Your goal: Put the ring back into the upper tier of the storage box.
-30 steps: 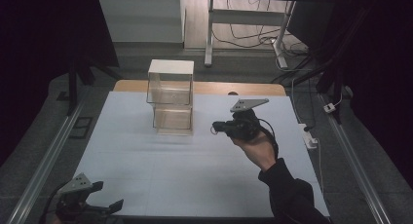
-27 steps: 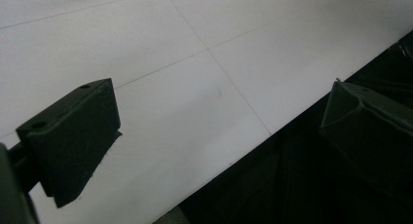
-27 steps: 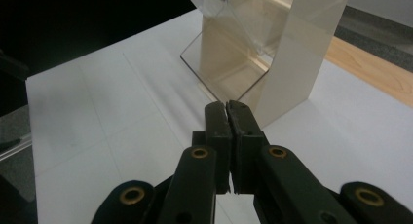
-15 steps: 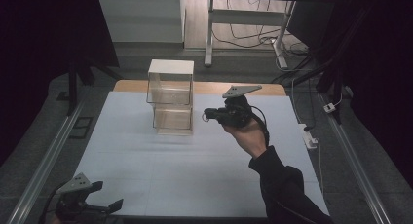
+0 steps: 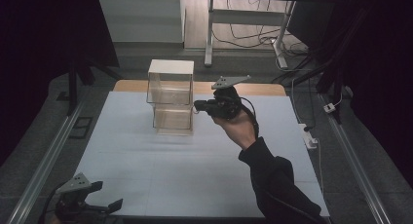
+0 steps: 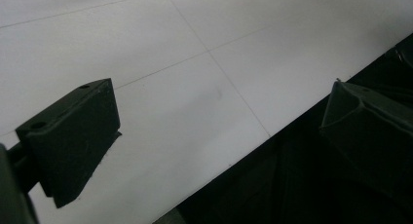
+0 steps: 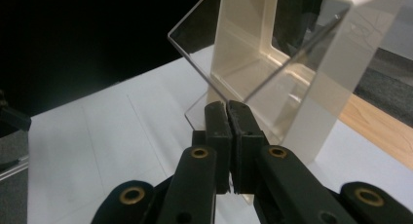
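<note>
White table point(image 5: 146, 175) fills the middle, with dark all around. At the near left edge sits the left gripper point(image 5: 104, 210), its jaws wide apart, partly cut off. Two stacked clear boxes point(image 5: 170, 97) stand farther back. Just right of them, the right gripper point(image 5: 197, 106) is pinched tight with nothing inside; its tips nearly touch the clear wall.

I am finding no readable text, label, brand, number or sign anywhere I am looking. The clear box point(image 5: 170, 95), the white mat point(image 5: 195, 160) and both grippers are showing me bare, unmarked surfaces.
</note>
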A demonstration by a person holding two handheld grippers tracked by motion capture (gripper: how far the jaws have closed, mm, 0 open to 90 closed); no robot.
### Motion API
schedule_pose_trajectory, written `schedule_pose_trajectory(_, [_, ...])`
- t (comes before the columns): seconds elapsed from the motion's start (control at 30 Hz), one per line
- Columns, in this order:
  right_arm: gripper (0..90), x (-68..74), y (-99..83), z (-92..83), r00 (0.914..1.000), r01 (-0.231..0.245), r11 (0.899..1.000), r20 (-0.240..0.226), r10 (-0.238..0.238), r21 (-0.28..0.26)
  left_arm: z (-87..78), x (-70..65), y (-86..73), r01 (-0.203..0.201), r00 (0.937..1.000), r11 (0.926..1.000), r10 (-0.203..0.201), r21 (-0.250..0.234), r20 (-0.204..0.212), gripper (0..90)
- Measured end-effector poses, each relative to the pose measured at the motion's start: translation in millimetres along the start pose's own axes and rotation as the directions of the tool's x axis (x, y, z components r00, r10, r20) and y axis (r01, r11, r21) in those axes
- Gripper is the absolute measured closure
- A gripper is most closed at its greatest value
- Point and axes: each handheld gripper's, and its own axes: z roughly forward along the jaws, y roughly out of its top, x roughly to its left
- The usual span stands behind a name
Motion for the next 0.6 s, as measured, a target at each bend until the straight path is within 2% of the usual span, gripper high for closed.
schedule_pose_trajectory(0.33, [88.1, 3.4, 20.8, 17.4, 0.9998, 0.014, 1.000, -0.011, -0.014, -0.010, -0.2, 0.1, -0.1, -0.003, 1.0000, 1.0000, 0.003, 0.002, 0.007, 0.5])
schedule_pose_trajectory(0.6, [88.1, 2.2, 34.4, 40.0, 0.9998, 0.022, 1.000, -0.004, -0.022, -0.004, -0.1, 0.5, 0.0, -0.001, 0.9999, 1.0000, 0.001, 0.003, 0.010, 0.6])
